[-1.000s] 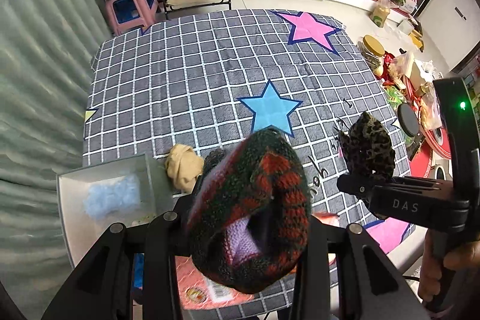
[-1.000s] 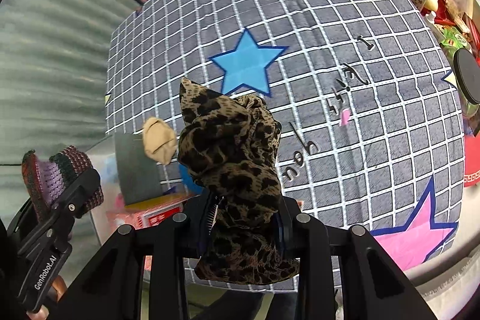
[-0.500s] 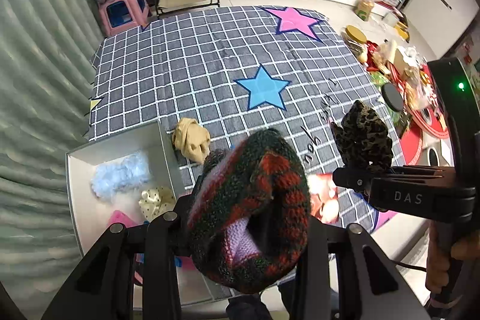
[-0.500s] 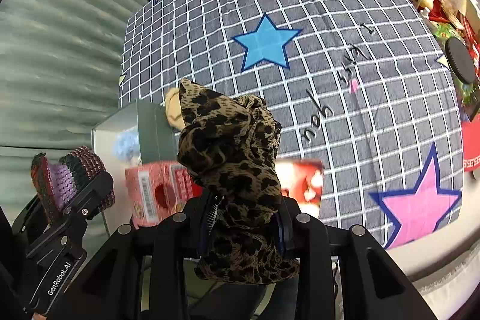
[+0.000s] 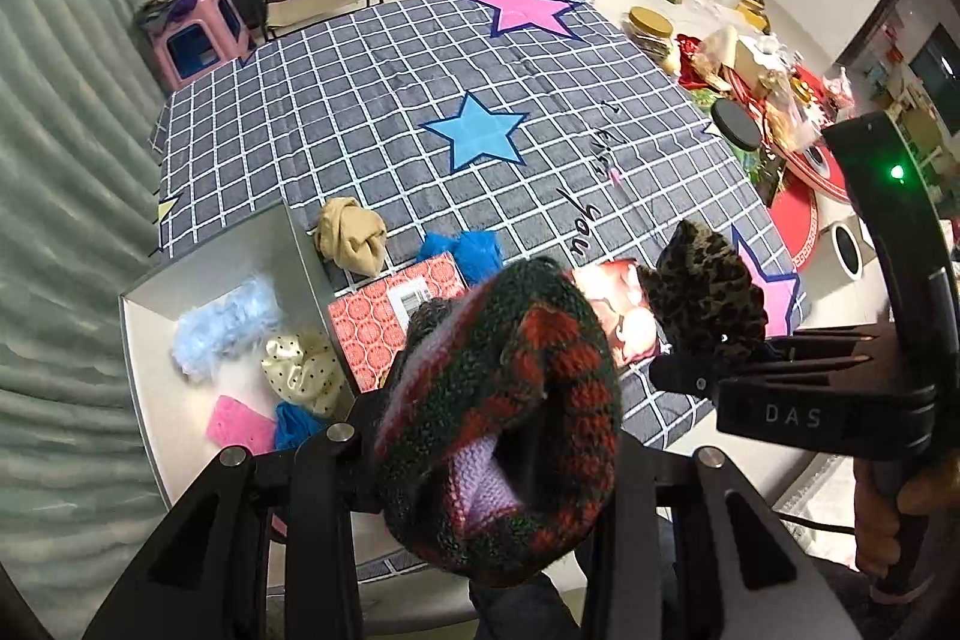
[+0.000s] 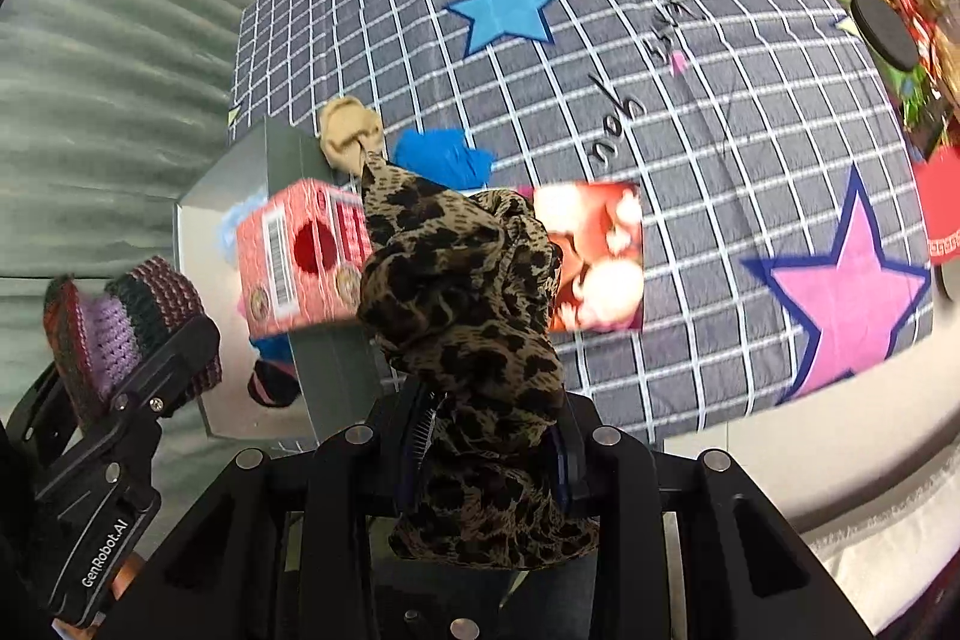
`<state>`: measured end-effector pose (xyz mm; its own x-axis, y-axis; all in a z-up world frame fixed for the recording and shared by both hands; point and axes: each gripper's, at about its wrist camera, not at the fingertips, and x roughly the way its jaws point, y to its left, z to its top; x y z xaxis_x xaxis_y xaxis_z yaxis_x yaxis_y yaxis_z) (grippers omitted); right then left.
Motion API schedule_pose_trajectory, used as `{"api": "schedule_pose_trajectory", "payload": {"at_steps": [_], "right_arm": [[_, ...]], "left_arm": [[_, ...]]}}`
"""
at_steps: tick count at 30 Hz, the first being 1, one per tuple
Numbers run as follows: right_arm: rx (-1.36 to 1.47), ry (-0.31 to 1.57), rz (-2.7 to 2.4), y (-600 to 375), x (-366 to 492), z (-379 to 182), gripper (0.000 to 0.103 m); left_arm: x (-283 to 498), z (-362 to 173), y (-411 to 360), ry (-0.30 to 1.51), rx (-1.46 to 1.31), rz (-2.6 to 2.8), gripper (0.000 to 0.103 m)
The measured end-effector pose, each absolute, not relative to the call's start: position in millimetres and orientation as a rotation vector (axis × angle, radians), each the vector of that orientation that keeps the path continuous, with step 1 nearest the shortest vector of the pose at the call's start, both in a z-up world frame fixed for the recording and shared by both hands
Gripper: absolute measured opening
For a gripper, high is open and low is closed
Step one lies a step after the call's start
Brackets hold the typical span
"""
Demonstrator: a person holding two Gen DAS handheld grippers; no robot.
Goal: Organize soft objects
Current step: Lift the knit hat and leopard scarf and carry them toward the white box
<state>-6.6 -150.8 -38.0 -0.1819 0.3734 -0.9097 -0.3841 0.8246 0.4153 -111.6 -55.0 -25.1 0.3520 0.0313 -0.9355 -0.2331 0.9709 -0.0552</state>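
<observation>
My left gripper [image 5: 498,460] is shut on a red, green and lilac knitted hat [image 5: 510,400], held high above the near edge of the checked mat [image 5: 372,100]. My right gripper [image 6: 486,436] is shut on a leopard-print cloth [image 6: 462,292], also held high; it shows in the left wrist view [image 5: 702,298] to the hat's right. A grey open box [image 5: 150,340] at the near left holds a pale blue fluffy piece [image 5: 222,322], a cream dotted cloth [image 5: 300,370], a pink piece [image 5: 237,427] and a blue cloth. A beige cloth [image 5: 351,235] and a blue cloth [image 5: 474,247] lie on the mat beside the box.
A red printed carton [image 5: 390,310] lies on the mat against the box's right wall. A pink stool [image 5: 192,34] and a folding chair stand beyond the mat. Jars, packets and red trays [image 5: 750,82] crowd the floor to the right. A green curtain hangs left.
Both grippers have risen and drawn back with their cloths still held. The box's contents, the red carton and the blue cloth have come into view below them.
</observation>
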Motion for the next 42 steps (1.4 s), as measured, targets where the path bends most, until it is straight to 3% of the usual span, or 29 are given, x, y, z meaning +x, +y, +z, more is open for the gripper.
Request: {"api": "schedule_pose_trajectory", "payload": {"at_steps": [42], "right_arm": [[-0.283,1.491,0.860,-65,-69,5,0.034]], "left_arm": [[-223,-25,37,1.111,-0.440,0.481,0.040]]}}
